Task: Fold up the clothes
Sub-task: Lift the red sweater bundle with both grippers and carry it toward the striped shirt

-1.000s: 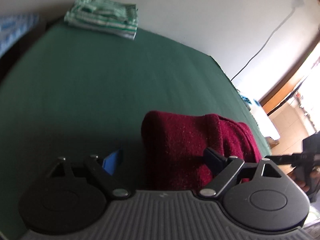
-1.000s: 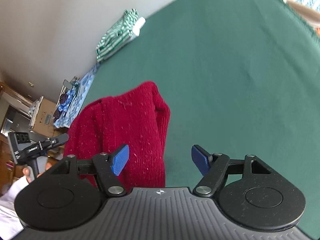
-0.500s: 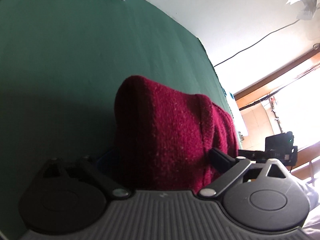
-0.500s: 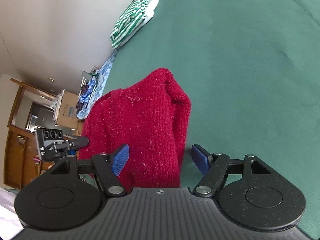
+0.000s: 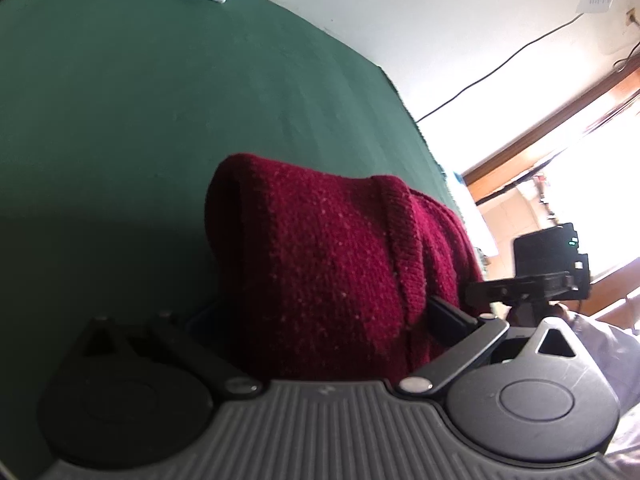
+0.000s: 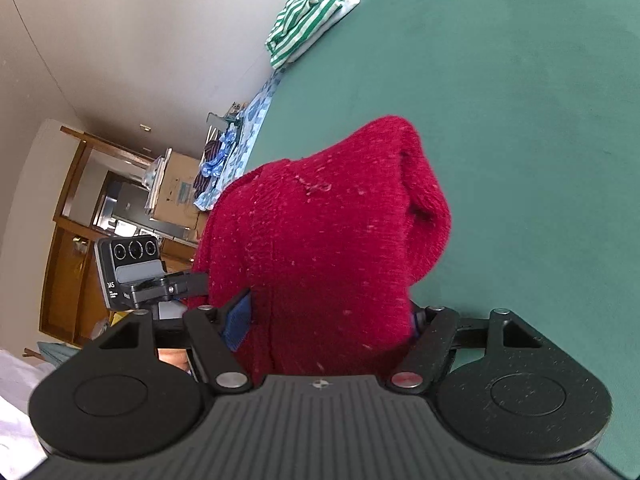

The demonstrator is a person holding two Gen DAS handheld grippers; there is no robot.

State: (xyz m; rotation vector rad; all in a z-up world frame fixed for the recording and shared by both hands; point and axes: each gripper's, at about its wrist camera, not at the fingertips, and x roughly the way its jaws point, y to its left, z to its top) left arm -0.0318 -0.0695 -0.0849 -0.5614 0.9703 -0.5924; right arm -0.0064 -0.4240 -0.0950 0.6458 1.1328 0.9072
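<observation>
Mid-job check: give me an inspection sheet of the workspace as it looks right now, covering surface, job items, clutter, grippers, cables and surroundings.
Surface: green cloth-covered table, mostly bare.
Job's things: red knitted sweater, bunched up and lying between the fingers of both grippers; folded green-and-white striped garment at the far edge by the wall.
Clutter: nothing seen on the table apart from the clothes.
Grippers: left gripper with jaws apart around the sweater, fingertips partly hidden; right gripper likewise, blue pad against the knit. Whether either is clamping cannot be told.
Cables: black cable running along the white wall.
Surroundings: cardboard box, blue patterned cloth, wooden cabinet, bright window side.
</observation>
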